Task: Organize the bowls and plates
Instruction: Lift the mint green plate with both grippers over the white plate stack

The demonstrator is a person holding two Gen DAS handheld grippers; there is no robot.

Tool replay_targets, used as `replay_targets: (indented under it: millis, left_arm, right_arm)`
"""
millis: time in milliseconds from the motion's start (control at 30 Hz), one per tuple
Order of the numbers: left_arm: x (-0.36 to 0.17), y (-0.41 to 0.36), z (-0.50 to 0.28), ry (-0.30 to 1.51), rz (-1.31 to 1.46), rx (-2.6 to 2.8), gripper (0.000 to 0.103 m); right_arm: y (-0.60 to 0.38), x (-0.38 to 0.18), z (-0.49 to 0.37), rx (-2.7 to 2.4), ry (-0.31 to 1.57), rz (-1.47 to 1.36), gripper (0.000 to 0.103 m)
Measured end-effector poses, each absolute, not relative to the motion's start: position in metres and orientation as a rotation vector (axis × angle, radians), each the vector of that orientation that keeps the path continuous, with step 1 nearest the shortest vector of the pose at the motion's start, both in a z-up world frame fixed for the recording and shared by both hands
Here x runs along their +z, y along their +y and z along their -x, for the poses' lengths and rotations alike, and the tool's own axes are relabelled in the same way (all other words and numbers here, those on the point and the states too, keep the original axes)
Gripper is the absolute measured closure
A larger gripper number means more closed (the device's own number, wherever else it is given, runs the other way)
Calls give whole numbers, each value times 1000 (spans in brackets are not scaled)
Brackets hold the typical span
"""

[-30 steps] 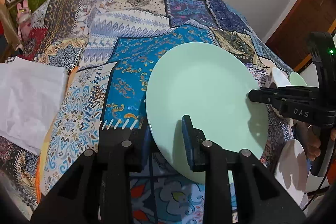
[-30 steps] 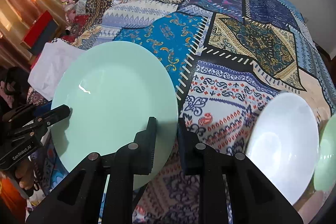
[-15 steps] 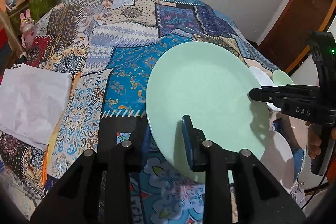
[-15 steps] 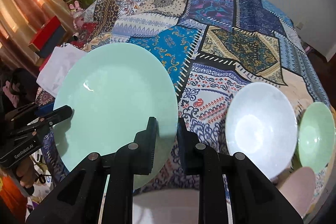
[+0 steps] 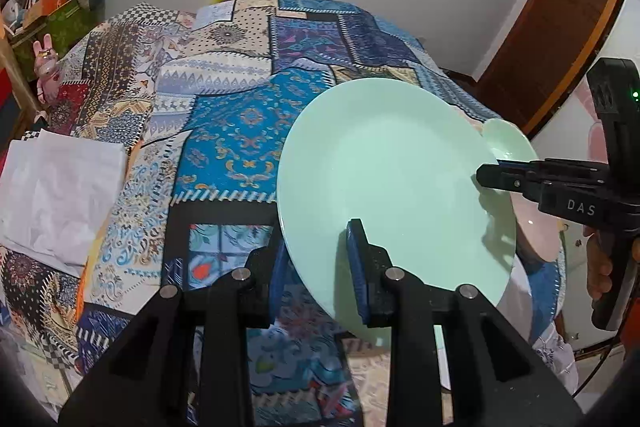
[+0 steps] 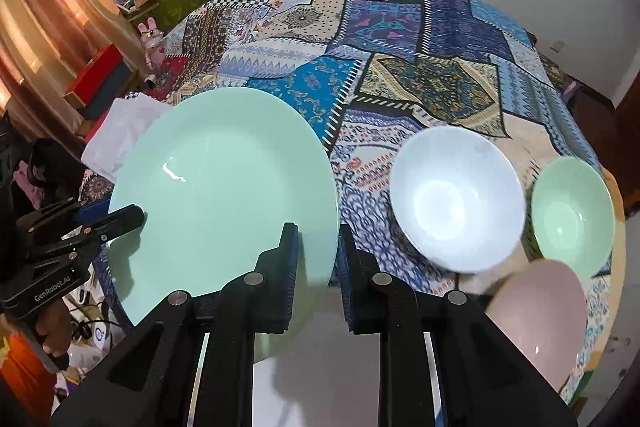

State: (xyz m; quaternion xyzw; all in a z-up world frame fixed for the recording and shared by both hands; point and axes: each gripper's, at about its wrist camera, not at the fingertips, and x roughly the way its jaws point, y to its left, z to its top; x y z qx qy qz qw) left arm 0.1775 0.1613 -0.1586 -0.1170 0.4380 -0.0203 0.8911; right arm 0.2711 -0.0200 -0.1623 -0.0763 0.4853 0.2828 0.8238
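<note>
Patchwork cloth (image 5: 240,131) in blues and creams covers the whole table under your tools. Above it you hold the mint-green plate (image 5: 392,179) clear of the surface, tilted, its face turned up toward both cameras; being round, it has no long axis. Your left gripper (image 5: 316,267) is clamped on the plate's near-left rim, one finger above and one below. Your right gripper (image 6: 318,267) is clamped on the opposite rim in the same way, so the plate hangs between the two tools. To the right of the plate, on the cloth, sits a white bowl (image 6: 458,199), mouth up. Just beside it, nearer the table's edge, sits a smaller mint-green bowl (image 6: 572,217), and nearest you a pink bowl (image 6: 544,319), both also mouth up.
</note>
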Motion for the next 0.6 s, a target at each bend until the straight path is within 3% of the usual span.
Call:
replay_targets:
  millis: [600]
  left_arm:
    - [-150, 105, -153, 910, 223, -118, 75]
  right_arm:
    - [-84, -169, -236, 559, 1036, 53, 85]
